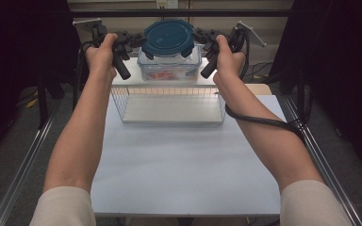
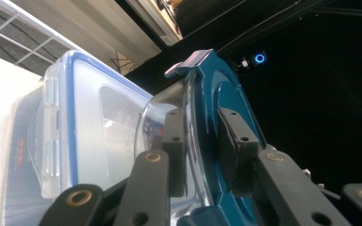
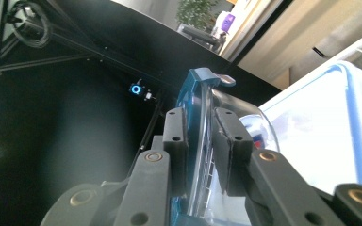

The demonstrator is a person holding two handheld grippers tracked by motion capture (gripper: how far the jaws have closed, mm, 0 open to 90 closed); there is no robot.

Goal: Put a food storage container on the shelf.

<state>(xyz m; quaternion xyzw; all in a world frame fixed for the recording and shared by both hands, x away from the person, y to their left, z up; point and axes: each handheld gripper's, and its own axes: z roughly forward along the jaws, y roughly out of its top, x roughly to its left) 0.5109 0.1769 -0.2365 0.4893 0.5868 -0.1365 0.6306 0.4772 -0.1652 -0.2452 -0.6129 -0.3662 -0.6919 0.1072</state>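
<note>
Right now you carry the round teal-lidded container (image 1: 168, 40), its rim clamped between both the left gripper (image 1: 133, 41) and right gripper (image 1: 202, 40), above the rectangular blue-lidded box (image 1: 169, 68) on the wire shelf (image 1: 169, 96); next, lower it level and centred.

1. A wire rack (image 1: 169, 101) stands on the table, below and between the claws.
2. A clear box with a blue-edged lid (image 1: 169, 70) sits on the rack's top, just under the claws; something red shows inside.
3. The white table (image 1: 179, 165) spreads out nearer than the claws.
4. Black curtains (image 1: 344, 70) hang to both sides of the claws.
</note>
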